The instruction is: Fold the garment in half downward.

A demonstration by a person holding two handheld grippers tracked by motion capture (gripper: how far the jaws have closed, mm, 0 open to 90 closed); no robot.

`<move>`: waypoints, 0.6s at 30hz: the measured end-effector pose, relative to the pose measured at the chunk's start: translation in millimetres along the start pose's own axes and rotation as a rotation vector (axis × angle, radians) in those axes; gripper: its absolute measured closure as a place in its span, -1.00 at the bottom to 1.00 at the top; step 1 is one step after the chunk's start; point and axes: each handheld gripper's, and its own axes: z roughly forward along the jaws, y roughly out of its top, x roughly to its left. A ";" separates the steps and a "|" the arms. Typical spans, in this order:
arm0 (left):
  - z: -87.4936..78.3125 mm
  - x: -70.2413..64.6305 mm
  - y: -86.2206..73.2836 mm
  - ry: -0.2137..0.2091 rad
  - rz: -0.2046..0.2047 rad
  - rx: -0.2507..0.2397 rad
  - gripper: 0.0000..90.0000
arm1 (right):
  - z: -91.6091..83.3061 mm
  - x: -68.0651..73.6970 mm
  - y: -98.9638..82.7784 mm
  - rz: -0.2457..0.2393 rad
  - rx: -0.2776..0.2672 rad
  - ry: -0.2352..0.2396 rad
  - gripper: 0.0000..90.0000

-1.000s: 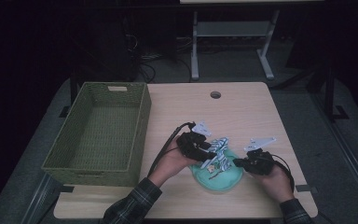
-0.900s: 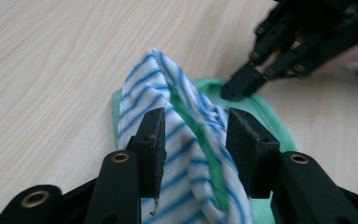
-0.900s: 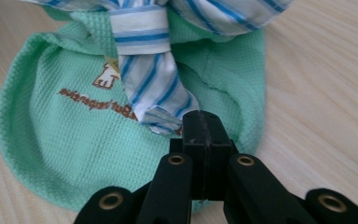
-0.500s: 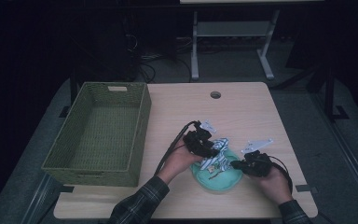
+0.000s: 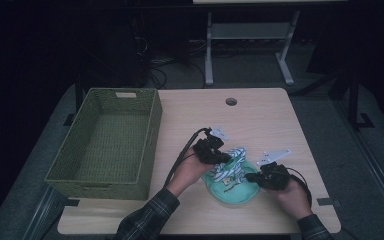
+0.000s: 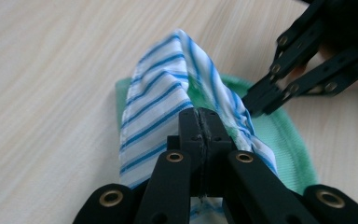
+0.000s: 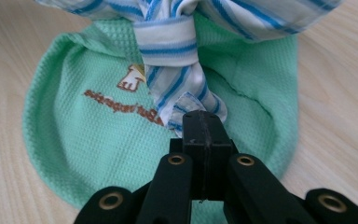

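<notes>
Both pairs of jaws are pinched on the blue-striped white cloth: the left gripper, just closed, at its 10 o'clock end, the right gripper at 4 o'clock. It lies atop the round green waffle-knit cloth. The grasping step looks finished; next, lifting it toward the green woven basket at 9 o'clock.

right gripper: fingers pinching striped cloth end | striped cloth: lying across green cloth with brown print | green cloth: resting on table
</notes>
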 end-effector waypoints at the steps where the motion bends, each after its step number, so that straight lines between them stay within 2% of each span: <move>1: -3.2 -0.3 1.1 -0.003 0.001 -0.008 0.98 | 0.4 0.7 0.7 0.001 -0.004 0.005 0.99; 8: -16.4 -6.1 3.7 -0.037 0.008 -0.032 0.98 | 6.8 5.7 11.8 -0.007 -0.047 0.039 0.99; 14: -12.7 -13.7 -0.6 -0.063 0.012 -0.027 0.98 | 14.7 4.2 17.3 -0.003 -0.060 0.049 0.99; 18: -6.6 -19.4 -4.1 -0.082 0.010 -0.020 0.98 | 16.7 0.9 14.1 0.005 -0.045 0.044 0.99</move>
